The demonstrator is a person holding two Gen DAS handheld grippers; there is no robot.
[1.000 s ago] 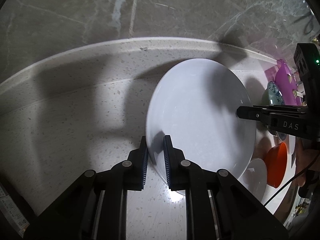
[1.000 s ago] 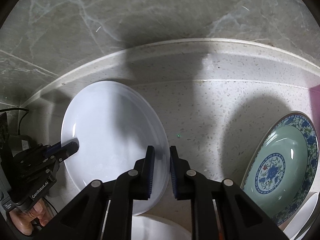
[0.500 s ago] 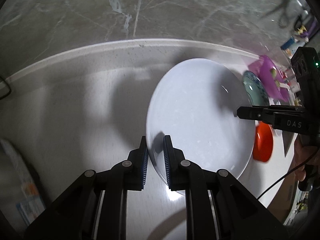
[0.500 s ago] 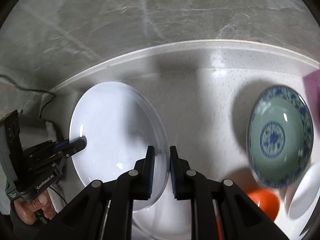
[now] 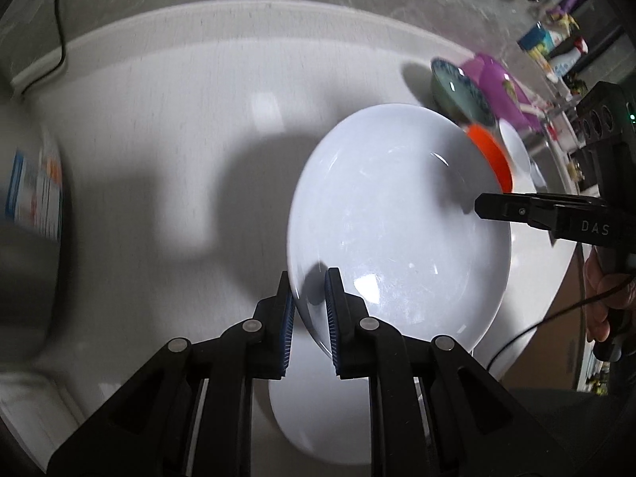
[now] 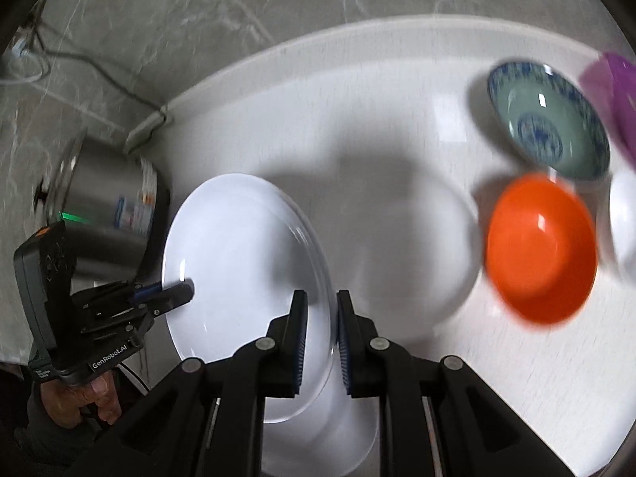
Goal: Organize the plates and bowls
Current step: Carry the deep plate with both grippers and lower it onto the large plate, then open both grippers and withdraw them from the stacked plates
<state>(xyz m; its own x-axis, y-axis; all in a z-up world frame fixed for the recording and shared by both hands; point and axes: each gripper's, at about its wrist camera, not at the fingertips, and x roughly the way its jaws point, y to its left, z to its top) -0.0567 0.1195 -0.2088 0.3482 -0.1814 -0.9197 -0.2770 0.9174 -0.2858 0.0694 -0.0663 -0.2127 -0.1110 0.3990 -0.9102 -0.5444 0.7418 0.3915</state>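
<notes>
A large white plate [image 5: 397, 238], glossy, smooth and shallow with a slightly raised rim, is held tilted above the pale tabletop [image 5: 179, 119] by both tools at opposite edges. The left gripper [image 5: 310, 306] has its jaws pinching the plate's near rim, and the right gripper [image 6: 322, 330] has its jaws pinching the opposite rim. Directly below lies another white plate [image 6: 338, 429] on the tabletop. To the right sit an orange bowl [image 6: 540, 246], a blue-patterned green bowl [image 6: 552, 123] and a purple container [image 6: 620, 99]; a steel pot [image 6: 107, 202] stands to the left.
</notes>
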